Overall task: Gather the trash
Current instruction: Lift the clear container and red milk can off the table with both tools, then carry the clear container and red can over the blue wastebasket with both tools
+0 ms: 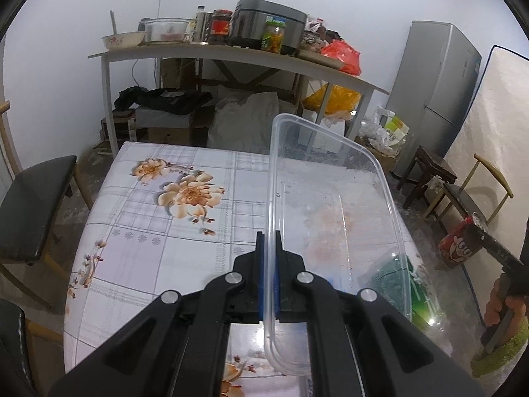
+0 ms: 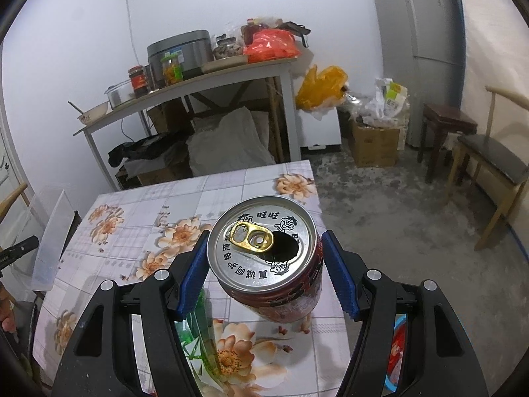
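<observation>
Both pieces of trash are already in hand and lifted off the flower-patterned bench [image 1: 158,241], so the picking-up part of the job looks done and the disposal part is what remains. The left gripper [image 1: 269,248] has its jaws closed tight on the thin wall of a clear plastic food container [image 1: 330,205], which hangs tilted on its side above the right half of the bench, its open face turned to the right; faint orange smears show on its inner bottom. The right gripper [image 2: 264,271] has its jaws set on either side of an opened red drink can [image 2: 267,251], gold pull tab bent back and the mouth hole dark; the blue pads sit close against the can's sides, and since the can floats above the bench near its right edge with nothing under it, I judge it to be gripped. The left wrist view confirms this, showing the same can held in the air off to the right, past the bench edge and above the floor. The bench top that can be seen carries no other loose litter, though the parts behind the grippers are hidden. A bit of something green shows low beneath both grippers; whether that is a bin or bag I cannot tell. What is left is to carry both items to wherever the trash goes and release them.
</observation>
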### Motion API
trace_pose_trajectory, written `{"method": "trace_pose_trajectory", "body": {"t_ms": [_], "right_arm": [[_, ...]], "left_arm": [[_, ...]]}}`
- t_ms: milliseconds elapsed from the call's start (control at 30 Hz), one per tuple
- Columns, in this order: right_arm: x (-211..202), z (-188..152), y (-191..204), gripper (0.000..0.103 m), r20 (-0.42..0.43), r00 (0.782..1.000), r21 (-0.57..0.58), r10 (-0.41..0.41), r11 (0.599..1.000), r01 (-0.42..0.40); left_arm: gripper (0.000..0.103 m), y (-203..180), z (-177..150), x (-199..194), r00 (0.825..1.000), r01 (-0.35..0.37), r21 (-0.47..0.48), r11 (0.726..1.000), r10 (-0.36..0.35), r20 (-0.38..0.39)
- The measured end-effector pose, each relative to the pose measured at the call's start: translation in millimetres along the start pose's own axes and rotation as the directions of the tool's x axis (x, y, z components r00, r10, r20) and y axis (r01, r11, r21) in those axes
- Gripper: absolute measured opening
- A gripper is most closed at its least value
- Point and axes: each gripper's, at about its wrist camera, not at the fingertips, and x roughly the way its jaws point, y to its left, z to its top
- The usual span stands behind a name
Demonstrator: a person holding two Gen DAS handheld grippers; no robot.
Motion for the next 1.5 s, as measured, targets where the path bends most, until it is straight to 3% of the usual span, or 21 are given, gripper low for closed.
{"method": "trace_pose_trajectory", "body": {"t_ms": [333, 700, 1267, 1500], "right_arm": [[-35, -6, -11, 0.063, 0.042, 0.999, 0.027, -0.012, 1.0, 0.011], [-72, -23, -40, 0.063, 0.037, 0.998, 0.075, -0.045, 0.996, 0.042], [-99, -56, -98, 0.063, 0.018, 0.996, 0.209, -0.092, 0.974, 0.086], [-103, -73, -126, 0.063, -0.005, 0.992, 0.278, -0.127, 0.953, 0.123]], "left_arm": [[0.003, -50, 1, -20, 0.996, 0.086, 0.082, 0.993, -0.088, 0.023], [0.003, -131, -12, -22, 0.986, 0.168, 0.217, 0.962, -0.169, -0.013], [0.003, -237, -38, -7, 0.965, 0.263, 0.376, 0.889, -0.24, -0.107], [0.003, -281, -48, 13, 0.942, 0.333, 0.42, 0.844, -0.277, -0.191]]}}
